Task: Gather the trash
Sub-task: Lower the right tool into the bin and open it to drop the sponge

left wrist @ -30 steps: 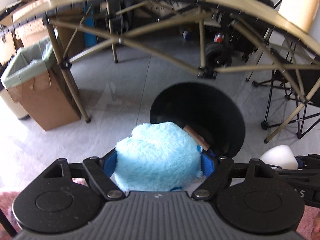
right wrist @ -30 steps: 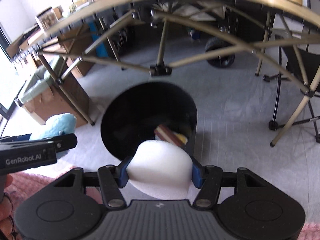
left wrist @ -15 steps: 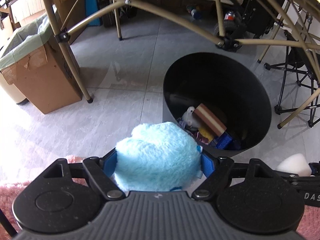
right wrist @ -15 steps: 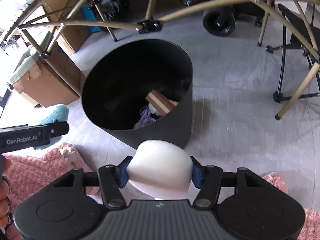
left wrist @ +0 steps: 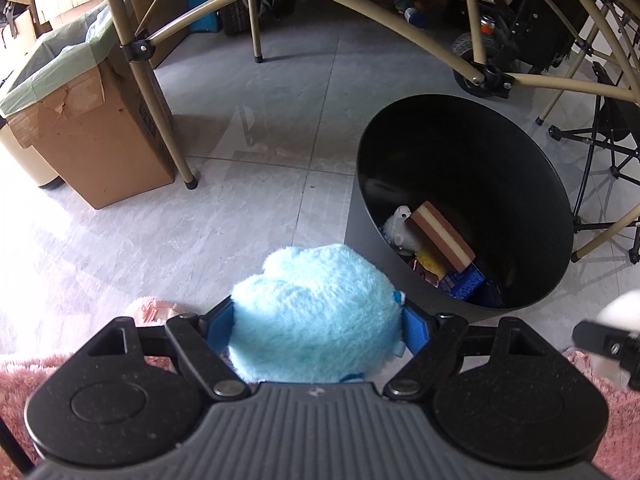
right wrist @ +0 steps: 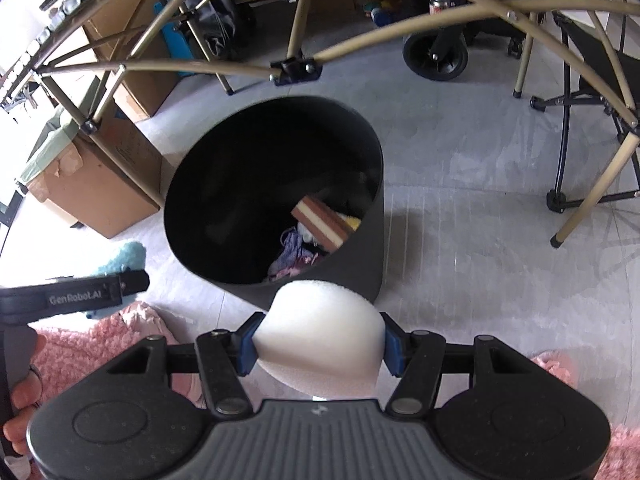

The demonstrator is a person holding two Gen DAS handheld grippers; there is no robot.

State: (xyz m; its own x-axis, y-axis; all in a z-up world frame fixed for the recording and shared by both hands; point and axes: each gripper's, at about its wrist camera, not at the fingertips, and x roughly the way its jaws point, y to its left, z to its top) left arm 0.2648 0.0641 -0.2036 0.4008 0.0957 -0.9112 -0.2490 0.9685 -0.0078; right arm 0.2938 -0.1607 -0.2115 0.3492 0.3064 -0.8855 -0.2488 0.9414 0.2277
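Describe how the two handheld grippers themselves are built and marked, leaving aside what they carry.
Each is matte black speckled plastic: a grey ribbed centre body flanked by two round discs, with linkage arms on silver pivot bolts leading to blue-padded fingers. The left gripper and right gripper look identical. Seen from the right wrist camera, the left gripper's side bears white "GenRobot.AI" lettering. No cables or sleeves show.

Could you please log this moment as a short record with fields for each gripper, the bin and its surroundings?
left gripper: shut on fluffy light-blue plush toy, short of the bin
right gripper: shut on white foam piece, at the bin's near wall
bin: round black plastic bin on grey tiled floor, upright
bin contents: brown-and-cream striped block, small white plush, blue item
nearby: lined cardboard box, pink shaggy rug
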